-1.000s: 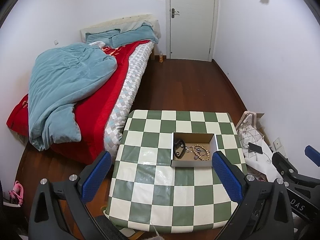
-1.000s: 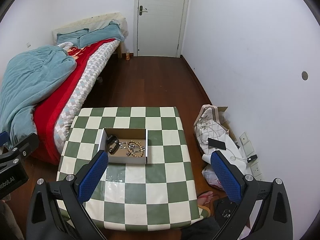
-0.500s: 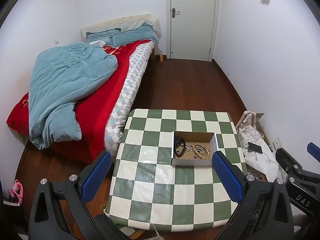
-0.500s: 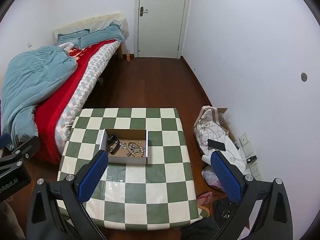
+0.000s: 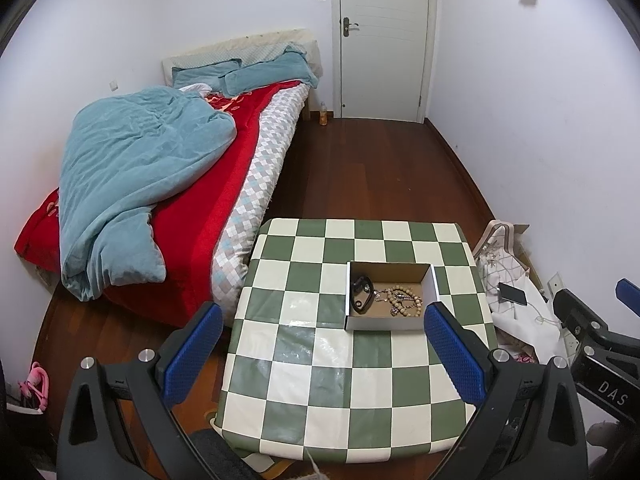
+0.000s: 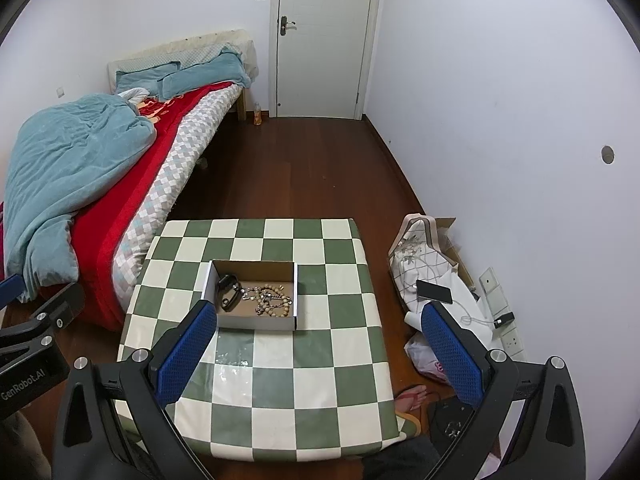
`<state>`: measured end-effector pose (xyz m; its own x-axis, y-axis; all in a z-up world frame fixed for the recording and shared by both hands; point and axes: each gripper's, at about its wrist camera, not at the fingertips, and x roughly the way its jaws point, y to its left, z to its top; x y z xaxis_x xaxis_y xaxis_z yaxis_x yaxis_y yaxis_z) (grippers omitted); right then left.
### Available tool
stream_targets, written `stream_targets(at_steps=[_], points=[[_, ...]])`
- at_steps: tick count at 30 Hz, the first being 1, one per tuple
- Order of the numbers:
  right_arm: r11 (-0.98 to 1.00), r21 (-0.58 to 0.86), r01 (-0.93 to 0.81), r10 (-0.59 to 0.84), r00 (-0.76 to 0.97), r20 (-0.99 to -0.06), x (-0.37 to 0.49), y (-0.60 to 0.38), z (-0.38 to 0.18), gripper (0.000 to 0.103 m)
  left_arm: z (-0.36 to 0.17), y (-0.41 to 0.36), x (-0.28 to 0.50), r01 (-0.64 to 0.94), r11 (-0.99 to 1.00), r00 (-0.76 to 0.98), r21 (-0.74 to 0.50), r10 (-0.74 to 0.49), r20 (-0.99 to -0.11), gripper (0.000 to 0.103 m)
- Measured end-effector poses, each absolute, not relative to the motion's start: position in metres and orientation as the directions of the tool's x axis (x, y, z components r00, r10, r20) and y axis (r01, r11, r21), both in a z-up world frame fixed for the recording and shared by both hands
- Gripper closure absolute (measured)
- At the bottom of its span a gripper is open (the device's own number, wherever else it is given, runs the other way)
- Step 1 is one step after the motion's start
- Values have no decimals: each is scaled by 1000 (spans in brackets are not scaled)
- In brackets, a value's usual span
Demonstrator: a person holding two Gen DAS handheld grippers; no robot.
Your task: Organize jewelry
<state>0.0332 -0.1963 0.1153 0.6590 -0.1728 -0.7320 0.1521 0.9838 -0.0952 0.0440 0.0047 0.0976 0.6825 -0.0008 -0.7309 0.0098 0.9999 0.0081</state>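
Both claws are hanging wide apart, gripping nothing, above the near edge of the checkered table (image 6: 256, 400): the left claw (image 5: 322, 350) and the right claw (image 6: 316, 346). Farther out, an open cardboard box (image 6: 256, 322) is sitting on the table, well ahead of the fingertips, holding a beaded bracelet (image 6: 274, 300) beside a dark band (image 6: 228, 290). Beyond, a bed (image 5: 168, 184) is lying along the wall.

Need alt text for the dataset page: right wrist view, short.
The open right gripper hovers empty above a green-and-white checkered table, where an open cardboard box holds a beaded bracelet and a black band. A bed stands left.
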Motion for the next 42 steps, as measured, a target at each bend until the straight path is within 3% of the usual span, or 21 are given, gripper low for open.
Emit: stream_targets(at_steps=[42], points=[[986,-67,150,-151,664,-733,29,-194,114,0,106,-2,44,21,1000,696,13,-5,-718,0]])
